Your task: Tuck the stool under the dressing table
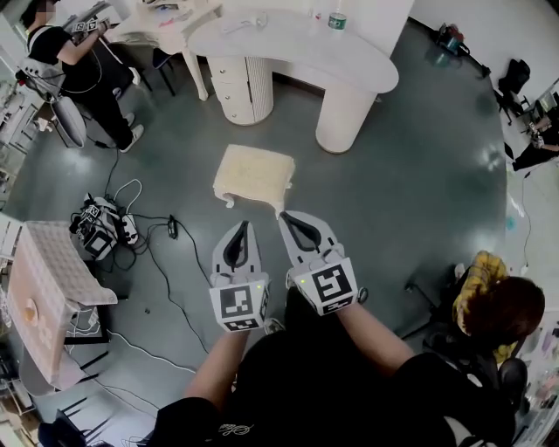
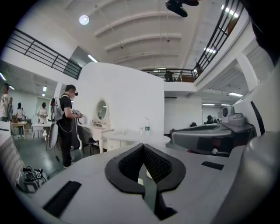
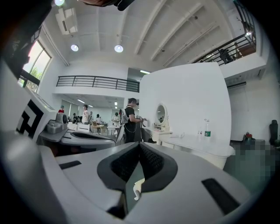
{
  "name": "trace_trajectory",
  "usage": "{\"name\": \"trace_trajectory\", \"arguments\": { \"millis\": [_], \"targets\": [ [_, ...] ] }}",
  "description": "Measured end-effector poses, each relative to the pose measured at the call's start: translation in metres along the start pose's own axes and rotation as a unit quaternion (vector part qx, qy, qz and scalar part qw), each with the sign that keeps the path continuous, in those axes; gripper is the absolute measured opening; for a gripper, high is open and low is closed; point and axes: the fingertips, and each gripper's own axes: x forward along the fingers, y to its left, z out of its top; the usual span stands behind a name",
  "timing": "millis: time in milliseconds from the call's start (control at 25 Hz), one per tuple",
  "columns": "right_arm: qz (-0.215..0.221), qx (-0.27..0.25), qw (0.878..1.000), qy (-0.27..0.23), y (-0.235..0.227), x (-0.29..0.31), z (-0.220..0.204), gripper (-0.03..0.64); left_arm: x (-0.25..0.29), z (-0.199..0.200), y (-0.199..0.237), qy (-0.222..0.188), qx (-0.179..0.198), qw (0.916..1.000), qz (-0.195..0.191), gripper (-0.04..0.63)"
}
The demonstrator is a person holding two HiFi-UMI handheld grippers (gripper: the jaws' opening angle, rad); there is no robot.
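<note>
Head view: cream padded stool [image 1: 255, 175] sits out on the grey floor [image 1: 402, 192], clear of the white dressing table [image 1: 288, 45] and not yet under it, roughly in front of the gap between the drawer pedestal and the round leg. Left gripper [image 1: 245, 224] and right gripper [image 1: 282, 216] are side by side on the near side of the stool, both jaw pairs closed with nothing in them. The right tip is just at the stool's near right corner, and contact can't be confirmed. Green-label bottle [image 1: 337, 19] stands at the table top's far edge. Cables [image 1: 153, 231] lie on the floor to the left, and a standing person [image 1: 74, 61] is at top left. Left gripper view: jaws together and empty, a sliver of the cream stool [image 2: 148, 174] shows through the slit below the pads, with the dressing table [image 2: 140, 139], bottle [image 2: 147, 127] and oval mirror [image 2: 101, 109] beyond. Right gripper view: jaws together and empty, a curled stool leg [image 3: 138, 188] shows in the slit, with the dressing table [image 3: 197, 144] ahead to the right.
</note>
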Motion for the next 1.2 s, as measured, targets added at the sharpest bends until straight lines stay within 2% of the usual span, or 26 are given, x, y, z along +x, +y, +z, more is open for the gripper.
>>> {"name": "trace_trajectory", "arguments": {
  "millis": [120, 280, 400, 720, 960, 1080, 1200],
  "targets": [
    [0.011, -0.008, 1.000, -0.003, -0.020, 0.024, -0.002, 0.006, 0.032, 0.006, 0.008, 0.009, 0.011, 0.9999, -0.001, 0.005],
    [0.013, 0.039, 0.999, 0.016, -0.045, 0.058, -0.019, 0.006, 0.074, -0.008, 0.018, 0.044, 0.011, 0.9990, -0.003, 0.005],
    [0.021, 0.026, 0.999, 0.020, -0.061, 0.076, -0.029, 0.006, 0.097, -0.014, 0.019, 0.057, 0.013, 0.9983, -0.006, 0.005],
    [0.003, 0.071, 0.997, 0.038, -0.099, 0.121, -0.040, 0.006, 0.150, -0.008, 0.043, 0.075, 0.015, 0.9970, -0.017, 0.005],
    [-0.003, 0.074, 0.995, 0.066, -0.102, 0.175, -0.062, 0.006, 0.192, -0.022, 0.093, 0.089, 0.000, 0.9957, -0.025, 0.005],
    [-0.015, 0.085, 0.993, 0.085, -0.095, 0.213, -0.073, 0.006, 0.217, -0.033, 0.121, 0.103, -0.014, 0.9933, -0.049, 0.005],
    [-0.025, 0.088, 0.991, 0.098, -0.088, 0.255, -0.077, 0.006, 0.240, -0.042, 0.149, 0.123, 0.000, 0.9895, -0.076, 0.005]
  ]
}}
